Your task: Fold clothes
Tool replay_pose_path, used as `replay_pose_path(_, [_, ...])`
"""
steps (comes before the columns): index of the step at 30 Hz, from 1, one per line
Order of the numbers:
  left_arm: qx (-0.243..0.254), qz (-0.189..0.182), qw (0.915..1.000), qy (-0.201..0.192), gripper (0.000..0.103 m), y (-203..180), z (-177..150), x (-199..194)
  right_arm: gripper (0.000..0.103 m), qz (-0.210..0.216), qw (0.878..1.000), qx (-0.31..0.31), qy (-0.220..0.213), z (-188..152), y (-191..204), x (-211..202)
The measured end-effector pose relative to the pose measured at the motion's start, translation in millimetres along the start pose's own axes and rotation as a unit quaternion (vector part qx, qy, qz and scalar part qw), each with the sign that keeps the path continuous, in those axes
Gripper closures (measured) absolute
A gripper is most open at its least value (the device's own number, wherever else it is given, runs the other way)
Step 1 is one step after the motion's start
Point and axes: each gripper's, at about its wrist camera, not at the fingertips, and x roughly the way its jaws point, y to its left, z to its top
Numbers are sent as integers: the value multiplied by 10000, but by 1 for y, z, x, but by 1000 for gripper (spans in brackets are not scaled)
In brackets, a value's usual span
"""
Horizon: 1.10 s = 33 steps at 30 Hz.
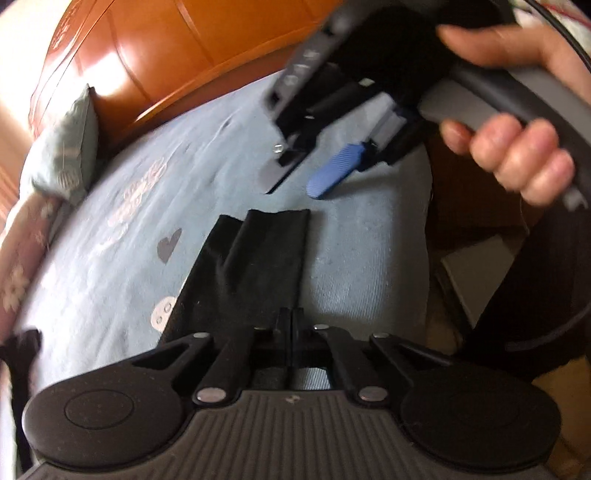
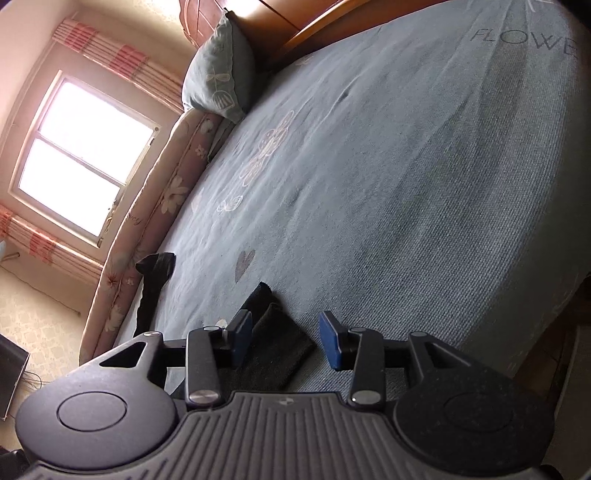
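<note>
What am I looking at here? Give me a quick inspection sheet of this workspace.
Surface: bed with blue-grey printed cover.
Job's things: black garment lying on the bed, its near end in the left gripper; second black garment at the bed's edge.
Clutter: pillow by the wooden headboard.
Grippers: left shut on the garment; right gripper open above it.
Cables: dark cable, top right.
Surroundings: window, striped curtains.

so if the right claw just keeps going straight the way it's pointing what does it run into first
Most likely the black garment: the open right claw already straddles its near end as it lies on the blue bed cover. Beyond it only bare cover shows, though depth is hard to judge.
</note>
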Motion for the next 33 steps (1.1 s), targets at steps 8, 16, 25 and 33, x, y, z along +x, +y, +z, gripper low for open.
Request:
replay_pose_path(8, [-1693, -356, 9844, -325, 103, 62, 3, -16, 56, 503, 9974, 392, 342, -2, -7, 6])
replay_pose_path(16, [-1793, -471, 9817, -442, 103, 62, 3, -23, 55, 1184, 9854, 903, 824, -9, -10, 25])
replay_pose_path(25, [-1693, -482, 9834, -429, 92, 54, 0, -40, 100, 601, 9964, 356, 472, -14, 9, 24])
replay_pose_path(33, [-1925, 525, 9797, -175, 66, 82, -37, -93, 100, 291, 9990, -155, 302, -11, 14, 6])
